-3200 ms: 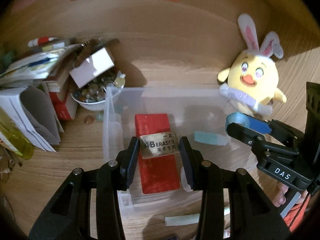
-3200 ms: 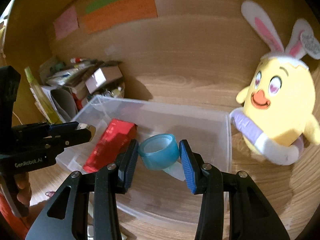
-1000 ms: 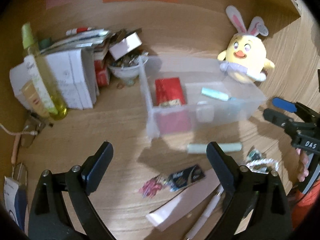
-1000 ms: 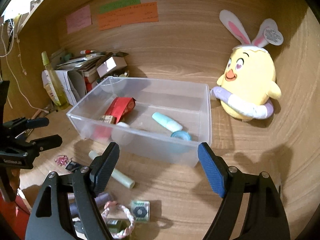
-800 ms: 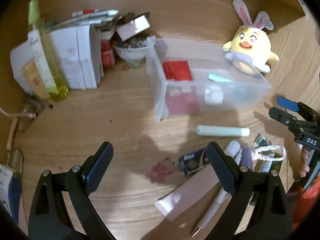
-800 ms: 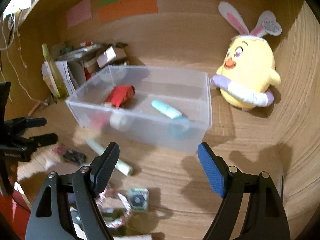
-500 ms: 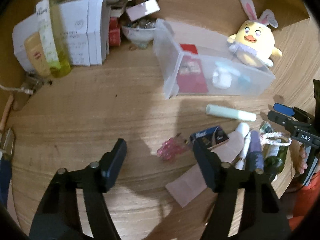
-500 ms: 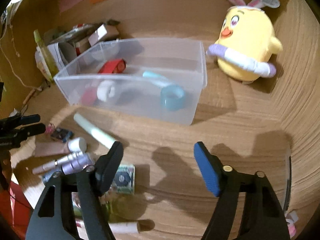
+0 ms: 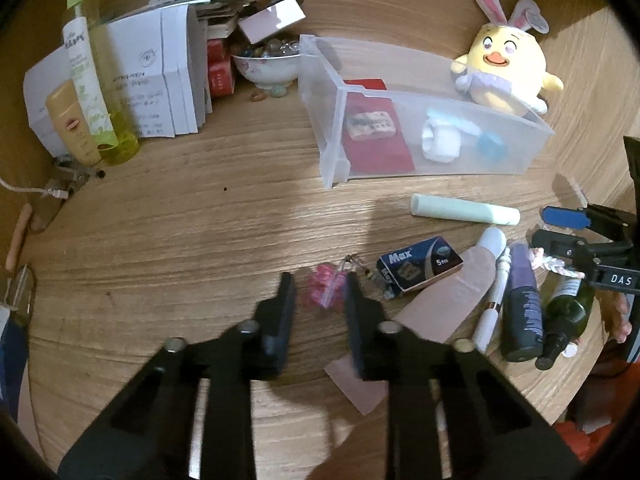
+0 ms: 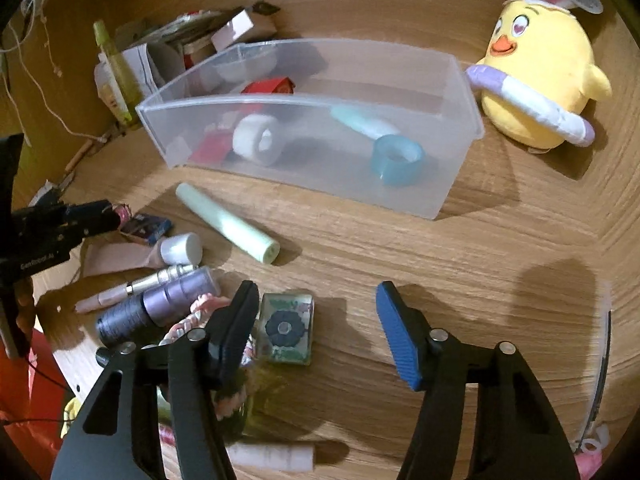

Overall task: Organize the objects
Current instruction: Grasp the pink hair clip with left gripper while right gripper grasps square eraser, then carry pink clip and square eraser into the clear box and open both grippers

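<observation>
A clear plastic bin holds a red packet, an eraser, a white tape roll, a blue tape roll and a mint tube. My left gripper stands low over the table, its jaws narrowed around a small pink charm; whether the pads touch it is unclear. My right gripper is open over a square flower-print tile.
A mint stick, a blue Max box, a pink tube, pens, a purple bottle, a green bottle and a braided ring lie loose in front of the bin. A yellow plush chick, books, a bowl and bottles stand behind.
Both grippers let go of the eraser and the blue tape in the bin, drew back and dropped low. My left jaws narrowed around the pink charm; my right came over the tile.
</observation>
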The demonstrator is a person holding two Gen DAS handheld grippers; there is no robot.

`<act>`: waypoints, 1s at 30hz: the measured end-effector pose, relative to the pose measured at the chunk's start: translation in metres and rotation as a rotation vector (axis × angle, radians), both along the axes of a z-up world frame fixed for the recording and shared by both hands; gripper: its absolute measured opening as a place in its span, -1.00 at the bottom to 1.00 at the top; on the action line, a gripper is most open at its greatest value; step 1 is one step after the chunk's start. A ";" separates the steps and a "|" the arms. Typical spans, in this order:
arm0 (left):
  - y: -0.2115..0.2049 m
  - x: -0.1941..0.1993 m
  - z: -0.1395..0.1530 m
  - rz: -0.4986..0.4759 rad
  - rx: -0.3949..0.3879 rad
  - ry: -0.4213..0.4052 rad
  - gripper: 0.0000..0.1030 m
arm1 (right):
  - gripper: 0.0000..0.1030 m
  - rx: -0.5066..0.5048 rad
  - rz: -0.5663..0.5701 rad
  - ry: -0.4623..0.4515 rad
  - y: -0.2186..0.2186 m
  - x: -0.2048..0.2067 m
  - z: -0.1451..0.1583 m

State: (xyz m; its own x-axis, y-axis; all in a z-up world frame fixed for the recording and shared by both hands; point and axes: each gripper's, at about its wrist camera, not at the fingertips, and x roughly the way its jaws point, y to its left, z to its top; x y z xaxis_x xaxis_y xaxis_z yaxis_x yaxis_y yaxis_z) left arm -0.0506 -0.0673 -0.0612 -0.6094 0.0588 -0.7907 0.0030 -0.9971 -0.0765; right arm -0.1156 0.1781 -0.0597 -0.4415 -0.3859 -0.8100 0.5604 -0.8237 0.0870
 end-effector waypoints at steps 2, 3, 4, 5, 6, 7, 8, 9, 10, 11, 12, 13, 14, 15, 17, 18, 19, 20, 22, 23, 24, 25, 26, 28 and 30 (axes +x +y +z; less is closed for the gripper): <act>-0.001 -0.001 0.000 0.001 0.013 0.001 -0.62 | 0.00 0.007 0.001 0.004 0.000 0.001 0.000; -0.002 -0.001 0.000 0.004 0.016 0.001 -0.62 | -0.03 0.007 0.001 0.004 0.000 0.000 0.000; -0.002 -0.002 0.001 0.007 0.018 0.003 -0.62 | -0.11 0.010 0.001 0.006 0.000 0.000 0.000; -0.003 -0.002 0.001 0.012 0.021 0.007 -0.62 | -0.25 0.014 0.001 0.009 0.000 0.000 0.000; -0.004 -0.002 0.002 0.015 0.027 0.010 -0.62 | -0.32 0.018 0.001 0.012 0.001 -0.001 0.000; -0.005 -0.002 0.004 0.017 0.037 0.016 -0.62 | -0.46 0.024 0.000 0.016 0.002 -0.001 0.000; -0.007 -0.003 0.007 0.022 0.045 0.025 -0.62 | -0.56 0.027 0.000 0.019 0.003 -0.001 -0.001; -0.008 -0.004 0.008 0.026 0.047 0.031 -0.62 | -0.56 0.029 -0.002 0.023 0.003 -0.002 -0.001; -0.009 -0.004 0.011 0.030 0.049 0.038 -0.62 | -0.56 0.026 -0.005 0.025 0.004 -0.003 -0.001; -0.009 -0.006 0.013 0.032 0.054 0.045 -0.62 | -0.56 0.024 -0.008 0.029 0.005 -0.004 -0.002; -0.009 -0.007 0.016 0.033 0.057 0.051 -0.62 | -0.56 0.021 -0.016 0.033 0.006 -0.005 -0.003; -0.009 -0.008 0.018 0.034 0.056 0.057 -0.62 | -0.56 0.017 -0.023 0.035 0.006 -0.006 -0.003; -0.009 -0.009 0.020 0.035 0.057 0.065 -0.62 | -0.56 0.009 -0.027 0.037 0.007 -0.008 -0.004; -0.007 -0.009 0.022 0.034 0.059 0.071 -0.62 | -0.56 0.001 -0.034 0.036 0.008 -0.010 -0.003; -0.006 -0.011 0.028 0.032 0.064 0.091 -0.62 | -0.56 -0.017 -0.047 0.035 0.011 -0.014 -0.003; -0.006 -0.011 0.031 0.031 0.066 0.098 -0.62 | -0.56 -0.023 -0.052 0.035 0.011 -0.016 -0.003; -0.006 -0.012 0.033 0.030 0.070 0.107 -0.62 | -0.56 -0.035 -0.059 0.034 0.013 -0.018 -0.002; -0.005 -0.014 0.035 0.029 0.073 0.113 -0.62 | -0.56 -0.046 -0.063 0.033 0.014 -0.021 -0.001; -0.003 -0.017 0.037 0.030 0.078 0.119 -0.62 | -0.56 -0.064 -0.071 0.034 0.015 -0.026 0.001; -0.003 -0.019 0.037 0.029 0.082 0.120 -0.62 | -0.56 -0.073 -0.074 0.037 0.016 -0.027 0.002; -0.002 -0.020 0.038 0.030 0.088 0.122 -0.62 | -0.56 -0.079 -0.075 0.041 0.016 -0.028 0.003; -0.002 -0.020 0.039 0.030 0.091 0.125 -0.62 | -0.56 -0.086 -0.073 0.044 0.016 -0.029 0.004; -0.001 -0.020 0.041 0.030 0.093 0.129 -0.62 | -0.56 -0.090 -0.071 0.049 0.016 -0.028 0.006; 0.000 -0.021 0.046 0.028 0.097 0.146 -0.62 | -0.56 -0.103 -0.069 0.059 0.017 -0.026 0.010; 0.002 -0.022 0.052 0.027 0.100 0.160 -0.62 | -0.56 -0.116 -0.068 0.065 0.019 -0.025 0.013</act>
